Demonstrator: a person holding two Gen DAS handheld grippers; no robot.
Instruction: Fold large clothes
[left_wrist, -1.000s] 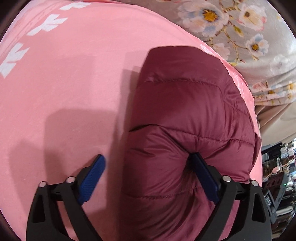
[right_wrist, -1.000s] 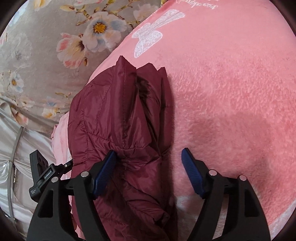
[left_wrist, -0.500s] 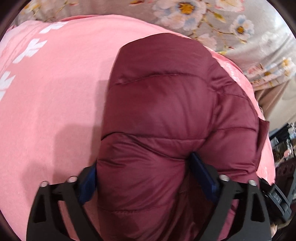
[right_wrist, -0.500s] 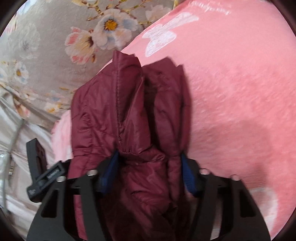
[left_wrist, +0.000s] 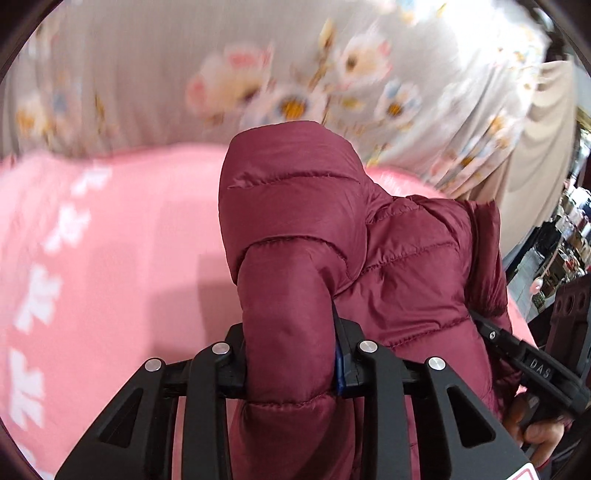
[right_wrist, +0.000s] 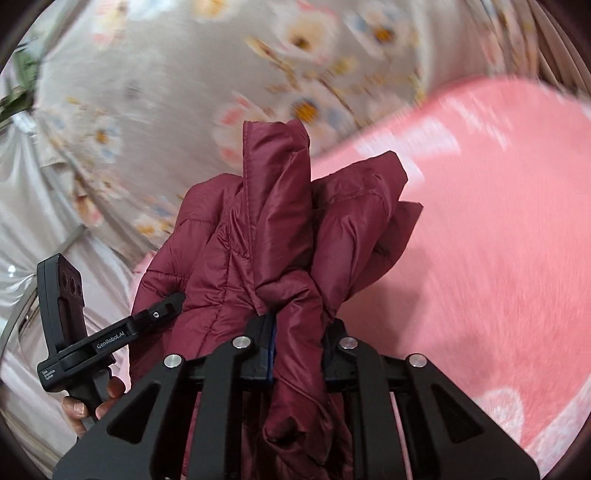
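A maroon quilted puffer jacket (left_wrist: 295, 206) is bunched up and raised off the pink blanket (left_wrist: 110, 258). My left gripper (left_wrist: 290, 332) is closing, and its blue pads squeeze a thick padded fold of the jacket. In the right wrist view the jacket (right_wrist: 277, 206) shows upright folds with a seamed edge at the top. My right gripper (right_wrist: 297, 332) is closing too, pinching a narrow gather of the fabric. The jacket hangs between the two grippers, and its lower part is hidden behind the fingers.
The pink blanket (right_wrist: 498, 240) with white motifs covers the bed. Grey floral cloth (left_wrist: 295, 74) (right_wrist: 184, 110) lies behind it. A hand (right_wrist: 85, 406) holds the other gripper at the left edge. Cluttered shelves (left_wrist: 569, 229) stand at the far right.
Both grippers went from wide open astride the jacket to pinched on its folds. Both then rose, lifting the jacket off the blanket, and the views tilted up toward the floral cloth.
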